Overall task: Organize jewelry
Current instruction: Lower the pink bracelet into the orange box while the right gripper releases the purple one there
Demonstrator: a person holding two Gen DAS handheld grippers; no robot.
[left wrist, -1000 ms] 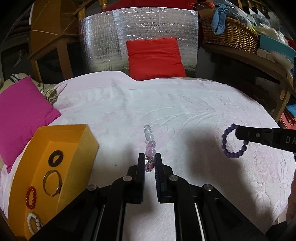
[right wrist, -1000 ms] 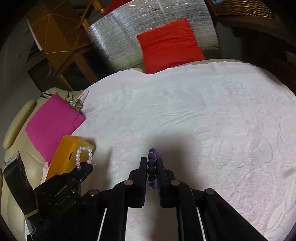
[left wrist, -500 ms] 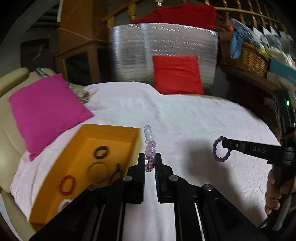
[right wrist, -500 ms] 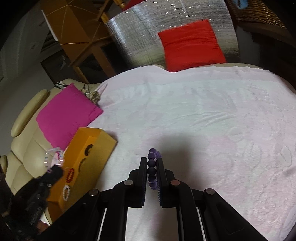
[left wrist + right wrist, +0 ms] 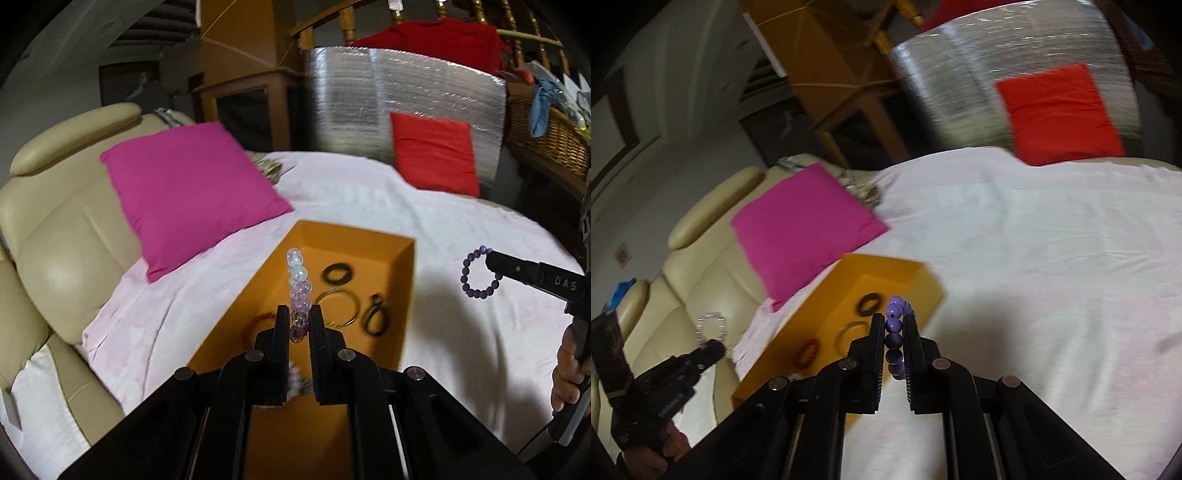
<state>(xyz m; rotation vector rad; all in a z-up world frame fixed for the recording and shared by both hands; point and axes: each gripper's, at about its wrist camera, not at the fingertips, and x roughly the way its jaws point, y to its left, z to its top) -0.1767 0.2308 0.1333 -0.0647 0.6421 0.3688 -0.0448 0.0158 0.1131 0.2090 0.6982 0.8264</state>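
Right tongs (image 5: 891,332), purple bracelet (image 5: 894,339) edge-on

A pink cushion (image 5: 192,192) lies half on a cream sofa (image 5: 62,236), half on the white sheet (image 5: 369,199). A red cushion (image 5: 434,153) leans against a silver foil panel (image 5: 402,92). A wicker basket (image 5: 550,136) stands at the right
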